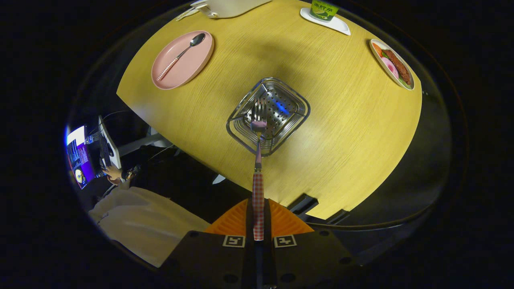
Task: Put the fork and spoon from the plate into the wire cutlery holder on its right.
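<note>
My gripper (258, 216) is shut on the checked handle of the fork (258, 160), which points straight ahead with its tines over the wire cutlery holder (241, 132). The holder, a square metal basket with a perforated floor, stands on the yellow wooden table (341, 120) just beyond the fingers. The fork head hangs above the holder's near side; I cannot tell whether it touches. Further off and to the left lies the pink plate (192, 64) with the spoon (180, 54) resting on it, bowl away from me.
A dish of food (393, 64) sits at the table's far right. A green cup on a white saucer (326, 18) and a white object (225, 8) stand at the far edge. A person in white (136, 220) and a screen (78, 158) are to the left, below the table.
</note>
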